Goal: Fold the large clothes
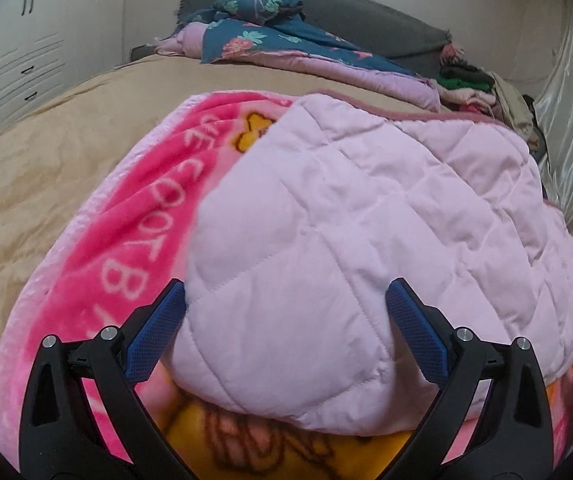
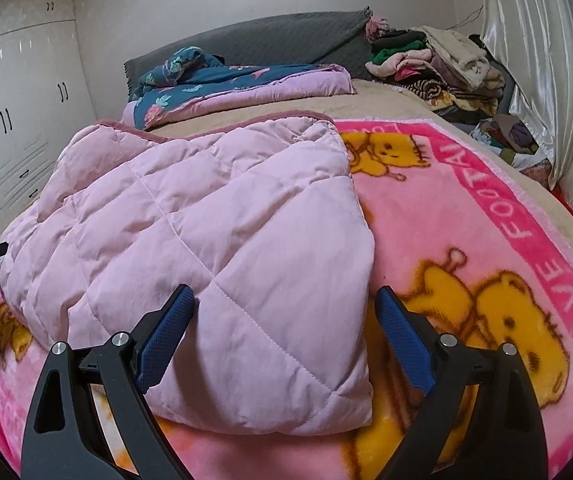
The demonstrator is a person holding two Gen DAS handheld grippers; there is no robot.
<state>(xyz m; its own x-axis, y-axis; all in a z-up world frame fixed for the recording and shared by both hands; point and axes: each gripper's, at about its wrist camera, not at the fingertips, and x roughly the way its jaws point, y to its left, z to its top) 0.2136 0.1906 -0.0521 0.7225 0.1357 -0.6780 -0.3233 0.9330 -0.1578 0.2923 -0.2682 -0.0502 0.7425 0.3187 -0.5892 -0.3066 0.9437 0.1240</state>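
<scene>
A: Where does the fold stand?

B: The pale pink quilt [image 2: 206,248] lies on the bed [image 1: 66,152], on top of a bright pink cartoon blanket [image 2: 466,240] spread over the near part of it. I'd judge the quilt has been doubled at least once: it sits as a thick, padded bundle with a rounded folded edge toward the near edge of the bed and its bound hem toward the headboard.

A: And the tongs?

B: Both pairs stand apart, holding nothing. The left tongs [image 1: 286,320] straddle the near-left part of the bundle; the right tongs [image 2: 286,320] straddle its near-right corner. Whether the fingers touch the fabric I can't tell.

A: So what remains?

B: The bundle looks loose and uneven, with the far layers not squared over each other. My guess is another fold, near edge to far or side to side, then some smoothing. The pink blanket underneath is flat and unfolded, so that may be left too.

A: Anything else about?

B: A floral duvet [image 2: 214,80] near the headboard and a heap of clothes [image 2: 426,64] at the far right corner.
</scene>
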